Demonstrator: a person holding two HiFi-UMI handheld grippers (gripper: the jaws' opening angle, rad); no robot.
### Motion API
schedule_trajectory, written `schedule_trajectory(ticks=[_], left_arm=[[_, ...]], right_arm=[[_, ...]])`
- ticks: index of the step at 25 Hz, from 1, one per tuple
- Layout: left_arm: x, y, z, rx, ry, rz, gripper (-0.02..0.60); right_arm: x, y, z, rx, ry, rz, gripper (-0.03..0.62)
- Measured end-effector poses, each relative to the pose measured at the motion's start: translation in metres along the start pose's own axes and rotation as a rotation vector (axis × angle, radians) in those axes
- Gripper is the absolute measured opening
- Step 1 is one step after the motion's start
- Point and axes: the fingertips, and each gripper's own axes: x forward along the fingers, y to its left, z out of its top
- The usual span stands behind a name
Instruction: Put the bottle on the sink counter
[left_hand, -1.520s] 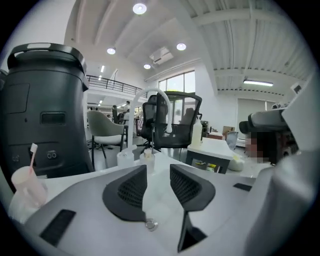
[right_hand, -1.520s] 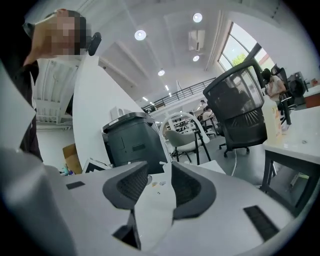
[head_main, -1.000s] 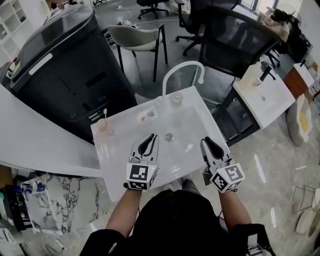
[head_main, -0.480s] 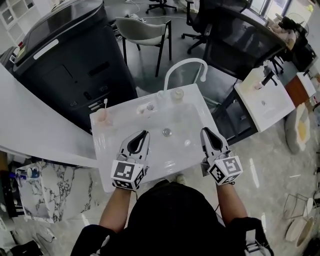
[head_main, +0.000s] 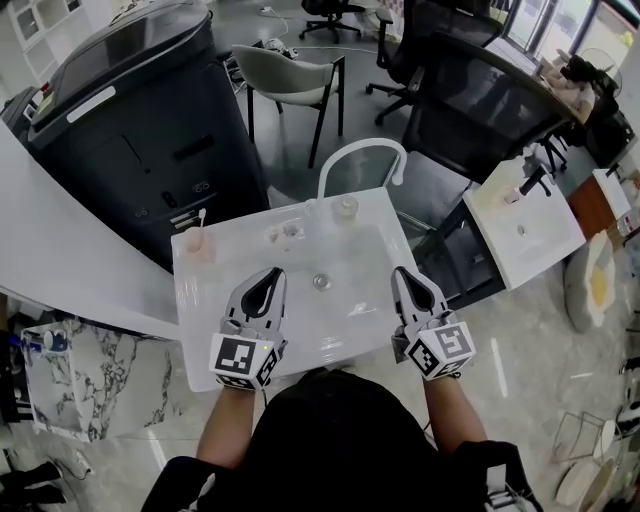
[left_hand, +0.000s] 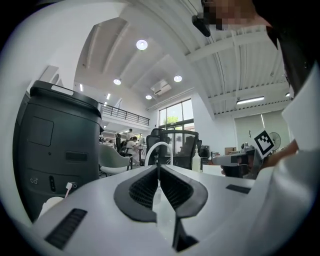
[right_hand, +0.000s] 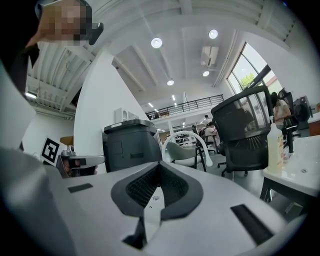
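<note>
Above the sink counter's (head_main: 200, 345) near edge the left gripper (head_main: 271, 273) is held shut, empty; the right gripper's (head_main: 403, 272) jaws have just been closed on nothing. The bottle (head_main: 289, 233), as judged, stands at the far edge by the faucet (head_main: 355, 150): placement seems done.

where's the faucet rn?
Head view, upper centre: the white arched faucet rises from the far edge of the sink counter, with a small container under its arch and its spout curving right.

Right claw (right_hand: 159, 165), jaws just closed on nothing, white arched faucet (right_hand: 185, 133) beyond.
</note>
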Motion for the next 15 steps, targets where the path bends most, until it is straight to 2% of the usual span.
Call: schedule_trajectory(ticks=[3,10,15], left_arm=[[0.004,0.001,-0.003,-0.023,0.003,0.018,0.029],[0.015,-0.005,-0.011,-0.022,0.035,0.033,0.029],[0.019,-0.010,-0.005,-0.015,0.011,0.050,0.026]], right_arm=[[0.002,-0.005,-0.001,-0.008,0.015,0.018,0.031],[0.013,-0.013,0.000,0.003,0.029,0.067,0.029],[0.017,-0.014,0.001,-0.030,0.034,0.110,0.031]])
